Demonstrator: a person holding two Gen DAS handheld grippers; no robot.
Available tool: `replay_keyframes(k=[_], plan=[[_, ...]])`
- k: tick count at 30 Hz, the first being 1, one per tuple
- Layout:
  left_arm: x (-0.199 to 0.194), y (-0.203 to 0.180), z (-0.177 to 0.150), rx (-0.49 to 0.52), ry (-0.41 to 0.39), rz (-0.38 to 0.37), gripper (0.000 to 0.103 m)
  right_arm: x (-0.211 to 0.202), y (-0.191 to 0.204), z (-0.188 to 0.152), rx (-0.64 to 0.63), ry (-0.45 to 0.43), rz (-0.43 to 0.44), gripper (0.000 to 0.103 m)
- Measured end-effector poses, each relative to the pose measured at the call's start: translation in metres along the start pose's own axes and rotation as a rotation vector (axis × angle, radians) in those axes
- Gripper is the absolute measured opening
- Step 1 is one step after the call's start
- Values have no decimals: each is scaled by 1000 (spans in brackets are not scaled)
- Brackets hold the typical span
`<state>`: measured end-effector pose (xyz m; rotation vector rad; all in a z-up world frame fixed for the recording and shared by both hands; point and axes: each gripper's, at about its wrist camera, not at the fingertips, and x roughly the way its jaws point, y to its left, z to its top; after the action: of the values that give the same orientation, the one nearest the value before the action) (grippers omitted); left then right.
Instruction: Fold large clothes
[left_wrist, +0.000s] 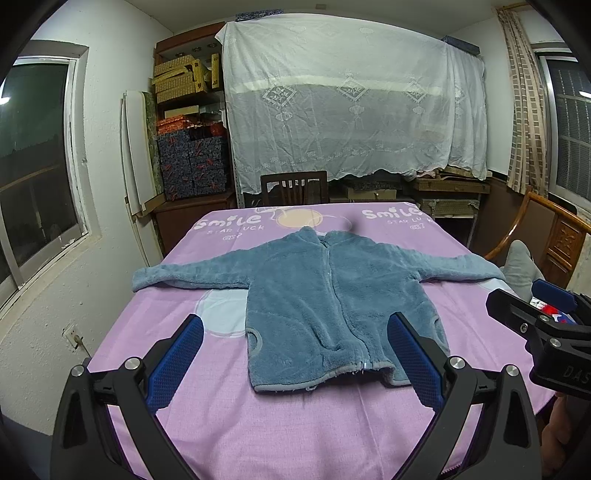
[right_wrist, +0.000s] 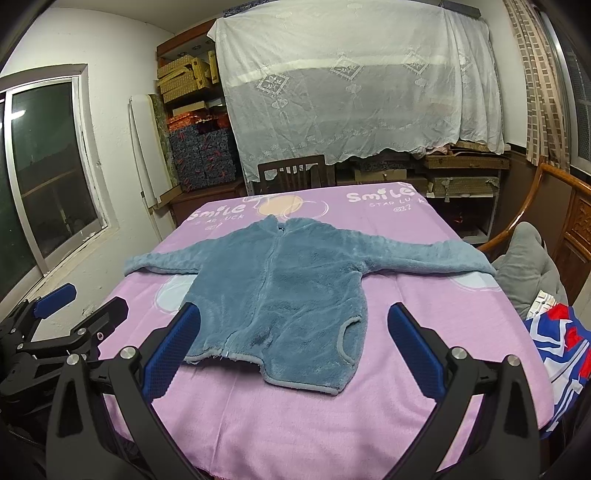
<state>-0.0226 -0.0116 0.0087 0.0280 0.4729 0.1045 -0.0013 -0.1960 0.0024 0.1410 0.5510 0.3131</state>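
Note:
A blue fleece zip jacket (left_wrist: 314, 295) (right_wrist: 284, 288) lies flat and face up on the table under a pink printed cloth (left_wrist: 295, 424) (right_wrist: 295, 424), with both sleeves spread out sideways and the hem toward me. My left gripper (left_wrist: 295, 362) hovers open above the near edge, just short of the hem, with nothing between its blue pads. My right gripper (right_wrist: 293, 350) is also open and empty, held over the hem. Each gripper shows at the side of the other's view: the right one (left_wrist: 543, 317), the left one (right_wrist: 70, 314).
A dark wooden chair (left_wrist: 294, 187) stands behind the far table edge. A wooden armchair with a grey cushion (right_wrist: 524, 266) and a red, white and blue cloth (right_wrist: 561, 343) sits at the right. Shelves of boxes and a white lace drape fill the back wall.

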Motion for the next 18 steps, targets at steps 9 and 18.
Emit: replay_keyframes(k=[9,18], plan=[[1,1,-1,0,2,1,100,0,0,-2,3,5,2,99],[1,1,-1,2,1,3,100,1,1,-4,11,12,11,99]])
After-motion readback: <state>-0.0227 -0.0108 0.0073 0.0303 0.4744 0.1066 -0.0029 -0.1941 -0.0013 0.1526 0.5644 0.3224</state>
